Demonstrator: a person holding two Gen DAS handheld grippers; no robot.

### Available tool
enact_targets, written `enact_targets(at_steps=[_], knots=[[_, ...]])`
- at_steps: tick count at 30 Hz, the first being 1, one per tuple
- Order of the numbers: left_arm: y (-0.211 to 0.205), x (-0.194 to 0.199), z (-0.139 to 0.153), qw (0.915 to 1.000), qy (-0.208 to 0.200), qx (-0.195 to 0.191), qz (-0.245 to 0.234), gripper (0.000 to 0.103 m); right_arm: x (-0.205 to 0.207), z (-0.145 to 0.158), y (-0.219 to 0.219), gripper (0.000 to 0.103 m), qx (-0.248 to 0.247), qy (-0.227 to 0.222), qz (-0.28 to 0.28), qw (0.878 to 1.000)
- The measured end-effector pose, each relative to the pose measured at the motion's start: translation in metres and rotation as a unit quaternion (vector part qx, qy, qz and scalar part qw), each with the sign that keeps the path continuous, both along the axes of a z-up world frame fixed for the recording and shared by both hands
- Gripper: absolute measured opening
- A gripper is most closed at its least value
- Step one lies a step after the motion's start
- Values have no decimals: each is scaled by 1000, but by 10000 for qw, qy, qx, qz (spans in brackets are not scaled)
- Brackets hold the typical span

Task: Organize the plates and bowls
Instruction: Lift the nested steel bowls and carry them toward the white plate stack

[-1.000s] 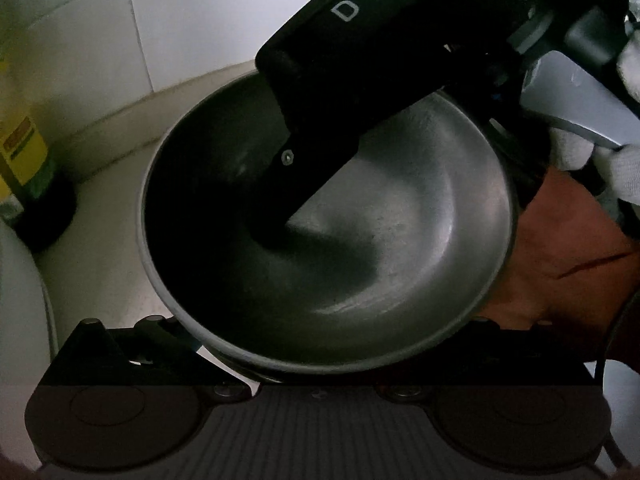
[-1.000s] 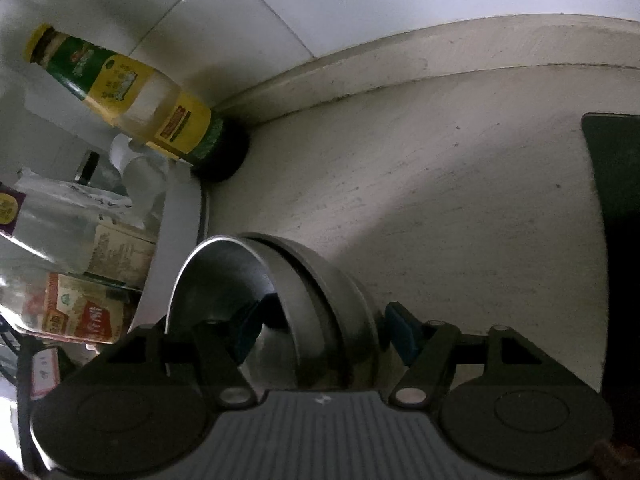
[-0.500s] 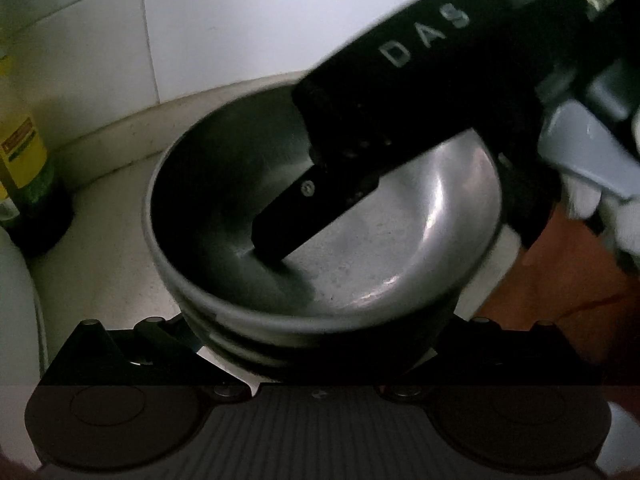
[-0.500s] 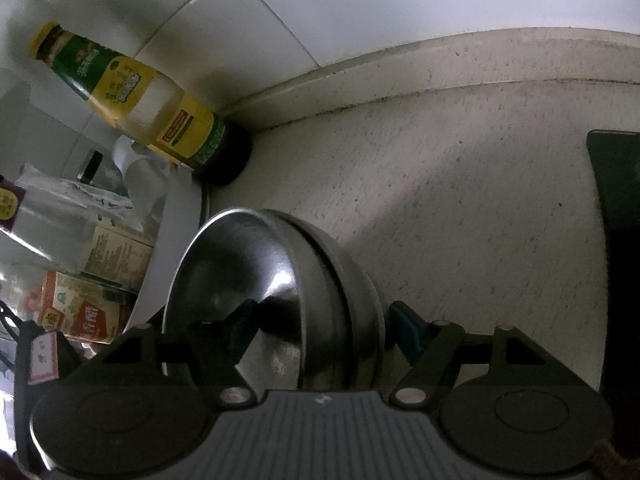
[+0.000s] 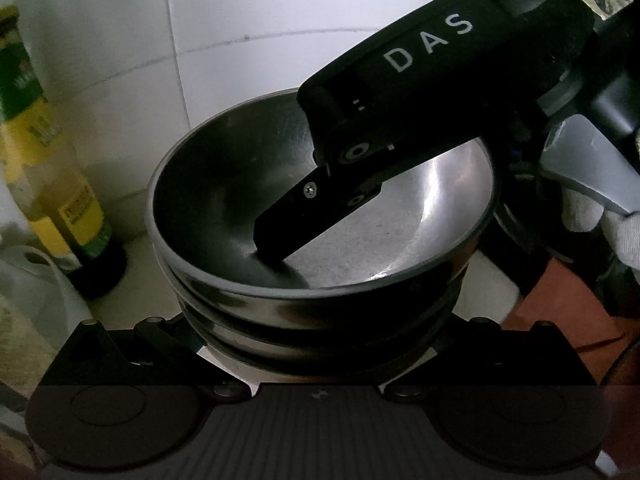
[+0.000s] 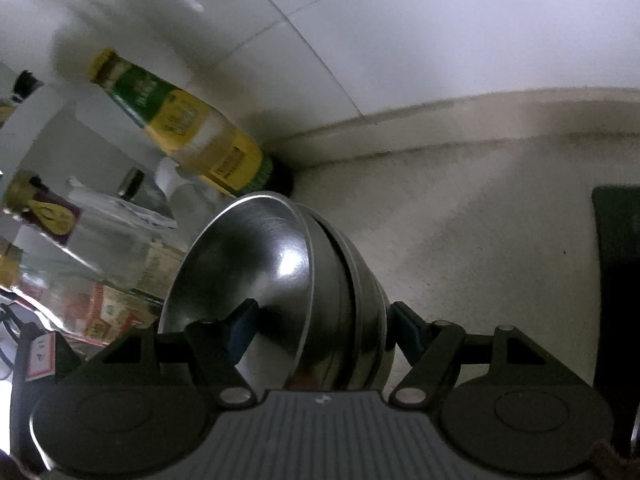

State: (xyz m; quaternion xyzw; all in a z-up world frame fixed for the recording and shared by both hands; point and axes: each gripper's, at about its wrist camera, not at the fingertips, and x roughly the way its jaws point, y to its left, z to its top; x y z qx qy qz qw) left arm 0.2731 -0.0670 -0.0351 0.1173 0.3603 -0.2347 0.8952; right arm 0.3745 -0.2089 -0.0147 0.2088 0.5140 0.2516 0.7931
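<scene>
A stack of nested steel bowls (image 5: 400, 240) fills the left wrist view and also shows in the right wrist view (image 6: 276, 272). My right gripper (image 6: 320, 320) is shut on the stack's rim, one finger (image 5: 296, 220) inside the top bowl and one outside, holding the stack tilted above the counter. My left gripper (image 5: 316, 340) sits under and around the stack's lower side; its fingertips are hidden by the bowls.
A yellow-labelled oil bottle (image 6: 192, 132) stands in the tiled corner, also in the left wrist view (image 5: 44, 168). Packets and a white container (image 6: 80, 240) lie at left. The beige counter (image 6: 480, 240) stretches right to a dark mat (image 6: 616, 280).
The bowl stack has been lifted and tilted up from the counter by my right gripper. Both views now show more wall and the bottle higher in frame.
</scene>
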Motion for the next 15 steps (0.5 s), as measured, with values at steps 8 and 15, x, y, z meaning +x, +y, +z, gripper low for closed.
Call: enact_targets(at_steps=[8,15], knots=[[-1,-29,21,9994,-293,109,126,103,-18,32,3,67,40,-290,94,9995],[-10,-39,32,9981,-504,162,310,103,-41,58,4,67,68,-545,218,9983]])
